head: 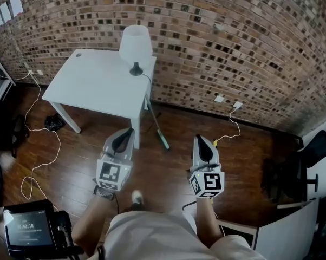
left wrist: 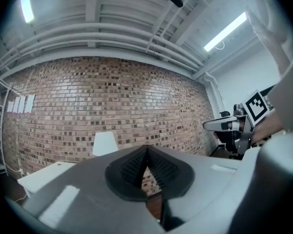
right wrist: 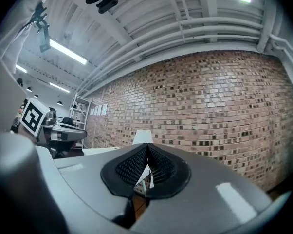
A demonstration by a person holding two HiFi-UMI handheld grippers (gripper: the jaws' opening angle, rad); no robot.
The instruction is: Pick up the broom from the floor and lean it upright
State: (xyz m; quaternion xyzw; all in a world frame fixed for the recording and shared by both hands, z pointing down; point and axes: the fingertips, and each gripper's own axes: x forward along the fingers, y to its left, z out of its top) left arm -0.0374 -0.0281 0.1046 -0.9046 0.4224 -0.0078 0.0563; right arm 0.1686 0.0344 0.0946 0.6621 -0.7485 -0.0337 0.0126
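Brick wall [head: 217, 42]; dark wood floor [head: 168, 172]; white table [head: 95, 85]; white lamp [head: 136, 45].

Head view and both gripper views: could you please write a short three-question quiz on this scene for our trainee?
1. What stands on the white table?
2. The broom has its green head: A) on the table; B) on the floor beside the table; C) between a gripper's jaws.
3. True or false: the left gripper and the right gripper are both shut and empty.
Key: 1 a white lamp; 2 B; 3 true.
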